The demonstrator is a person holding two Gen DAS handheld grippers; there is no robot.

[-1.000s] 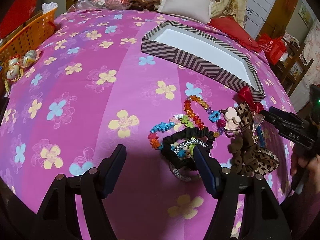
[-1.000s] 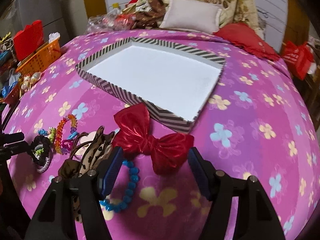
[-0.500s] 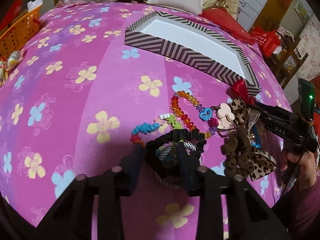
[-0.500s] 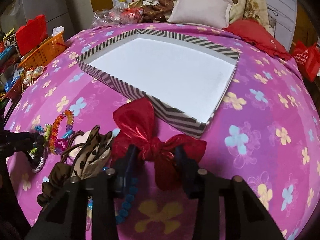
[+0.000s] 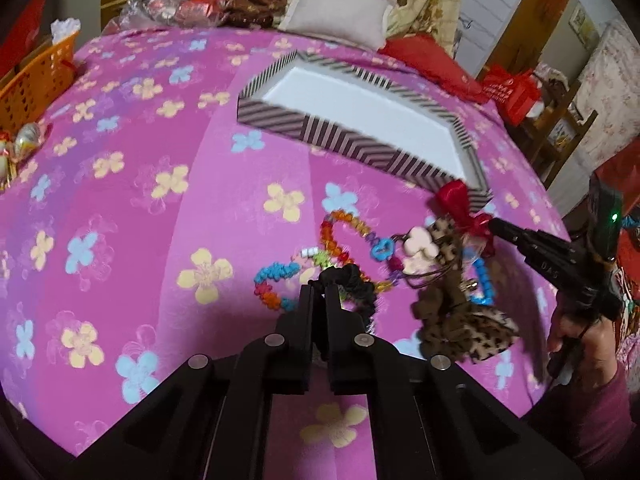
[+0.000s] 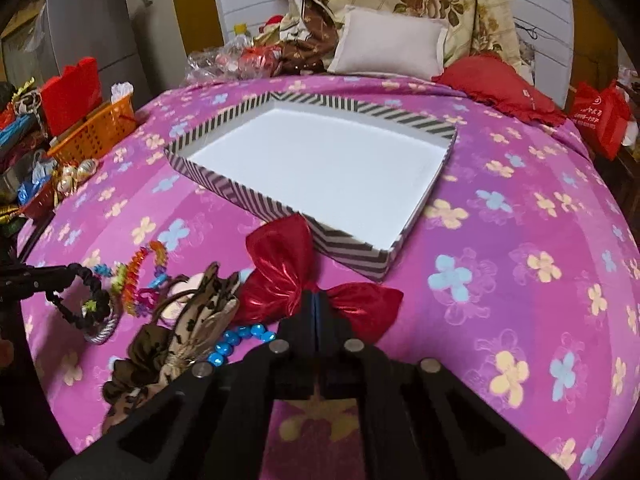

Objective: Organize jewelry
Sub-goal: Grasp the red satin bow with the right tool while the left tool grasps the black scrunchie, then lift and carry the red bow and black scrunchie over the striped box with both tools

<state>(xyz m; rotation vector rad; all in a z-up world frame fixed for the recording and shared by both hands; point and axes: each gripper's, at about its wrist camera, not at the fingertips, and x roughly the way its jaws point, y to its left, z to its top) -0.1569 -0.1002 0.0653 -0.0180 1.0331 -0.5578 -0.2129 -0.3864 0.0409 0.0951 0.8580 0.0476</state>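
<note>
Pick step underway — left gripper [image 5: 319, 289] pinches the black scrunchie [image 5: 354, 280], right gripper [image 6: 315, 300] clamps the red bow's [image 6: 296, 276] knot — next, lift both toward the striped box [image 6: 256, 199] at 12 o'clock.

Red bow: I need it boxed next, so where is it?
Right wrist view, centre: the red bow is pinched by the right gripper, beside the striped box.

Bedspread [image 6: 520, 184] looks like soft matt fleece. The red bow [image 6: 288, 276] is shiny, crinkly foil-like fabric; the black scrunchie [image 5: 356, 280] is matt ruffled cloth. Box [image 6: 248, 200] at 12 o'clock looks like smooth striped cardboard, and the blue beads [image 6: 236, 340] look like glossy plastic.
</note>
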